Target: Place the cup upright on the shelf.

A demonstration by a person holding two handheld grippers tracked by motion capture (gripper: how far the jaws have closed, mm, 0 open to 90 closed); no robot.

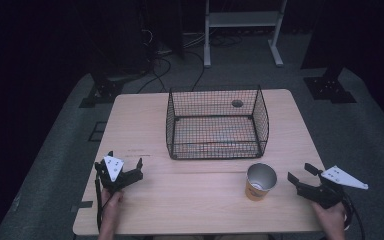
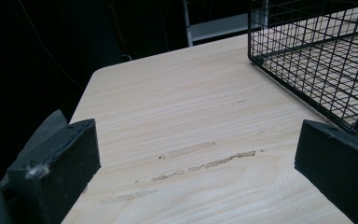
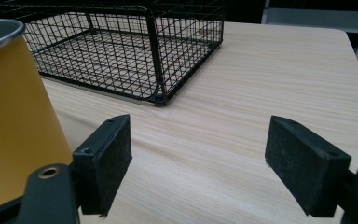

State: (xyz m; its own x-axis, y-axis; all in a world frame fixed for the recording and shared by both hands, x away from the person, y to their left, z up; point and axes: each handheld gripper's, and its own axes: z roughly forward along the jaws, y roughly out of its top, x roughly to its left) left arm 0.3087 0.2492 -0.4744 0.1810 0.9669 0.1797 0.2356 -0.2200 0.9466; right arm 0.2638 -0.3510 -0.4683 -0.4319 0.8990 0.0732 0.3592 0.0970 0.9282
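An orange cup (image 1: 260,182) with a shiny metal inside stands upright on the wooden table (image 1: 190,200), in front of an empty black wire basket (image 1: 212,150). My right gripper (image 1: 299,171) rests at the table's right edge, just right of the cup, open with nothing between its jaws. In the right gripper view the cup (image 3: 14,116) stands beside the left jaw, outside the right gripper (image 3: 200,149). My left gripper (image 1: 125,159) lies at the front left, open over bare wood (image 2: 198,158). The basket's corner (image 2: 317,56) shows ahead of it to the right.
A small dark round hole (image 1: 237,103) sits in the tabletop behind the basket. A white frame's legs (image 1: 242,30) and cables stand on the grey floor beyond the table. Faint glue marks (image 2: 200,156) streak the wood near the left gripper.
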